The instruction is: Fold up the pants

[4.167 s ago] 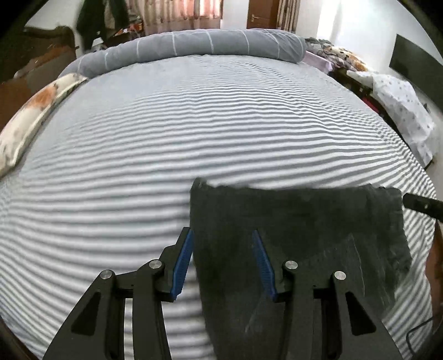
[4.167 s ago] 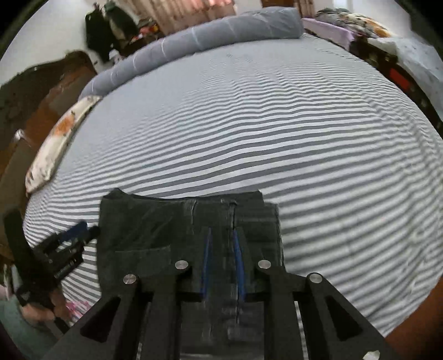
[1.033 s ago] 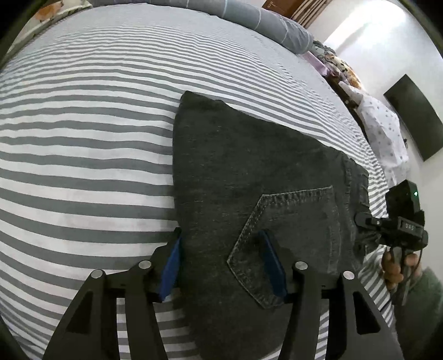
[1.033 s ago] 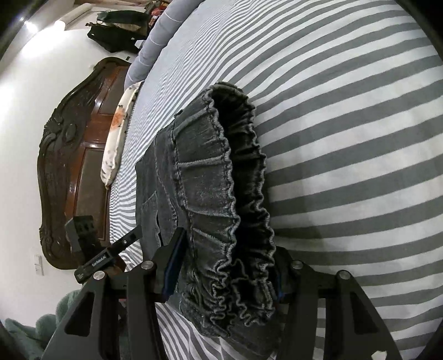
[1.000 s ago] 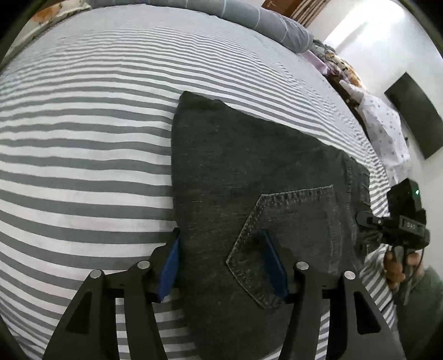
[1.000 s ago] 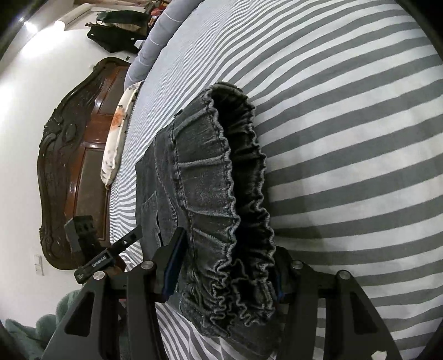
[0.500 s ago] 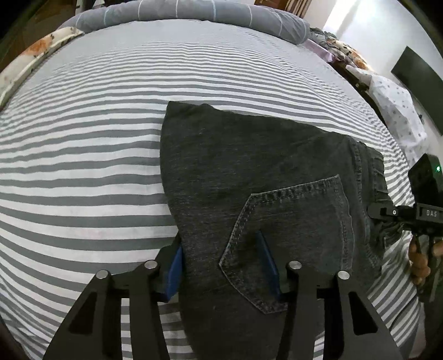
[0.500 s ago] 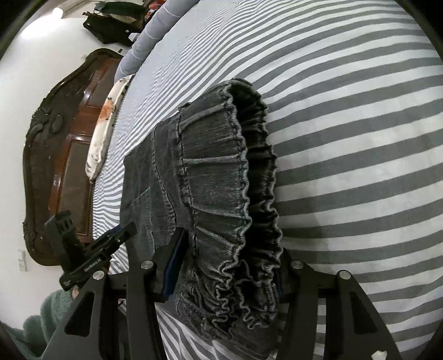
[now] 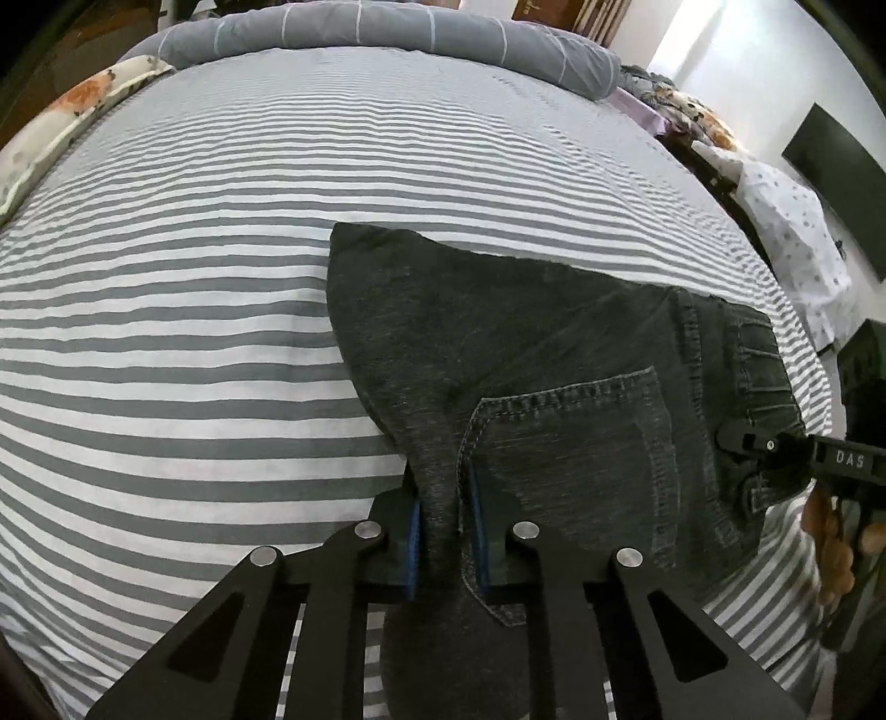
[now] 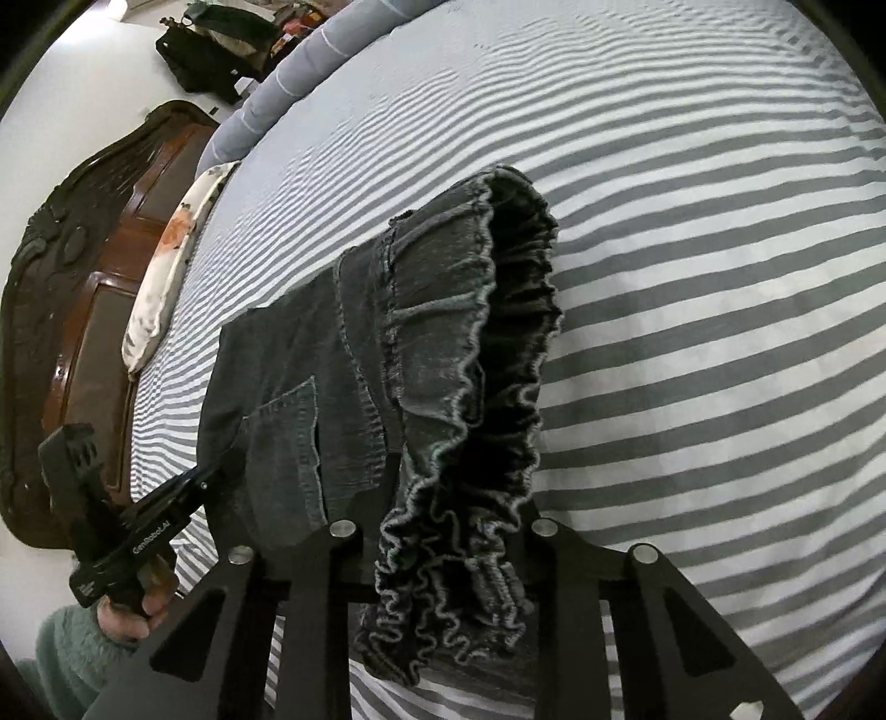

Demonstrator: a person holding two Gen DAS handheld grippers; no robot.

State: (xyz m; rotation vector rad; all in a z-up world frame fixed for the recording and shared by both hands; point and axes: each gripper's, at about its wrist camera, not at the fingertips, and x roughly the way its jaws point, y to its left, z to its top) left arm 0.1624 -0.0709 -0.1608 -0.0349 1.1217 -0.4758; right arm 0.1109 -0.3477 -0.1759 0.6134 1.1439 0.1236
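The dark grey denim pants (image 9: 554, 354) lie folded on the striped bed, back pocket up. My left gripper (image 9: 443, 531) is shut on the near folded edge of the pants, next to the pocket. In the right wrist view my right gripper (image 10: 443, 531) is closed around the ruffled elastic waistband (image 10: 470, 354), which bunches up between its fingers and hides the pads. The right gripper also shows in the left wrist view (image 9: 742, 459) at the waistband end. The left gripper shows in the right wrist view (image 10: 210, 476) at the pants' left edge.
The grey-and-white striped bedsheet (image 9: 194, 277) spreads all around. A long grey bolster (image 9: 387, 27) lies at the far edge, a floral pillow (image 9: 72, 116) at the left. A carved wooden headboard (image 10: 61, 310) stands beside the bed.
My left gripper's jaws have closed from wide open onto the pants' edge, pinching the cloth up. My right gripper has closed in on the waistband, which looks a little raised.
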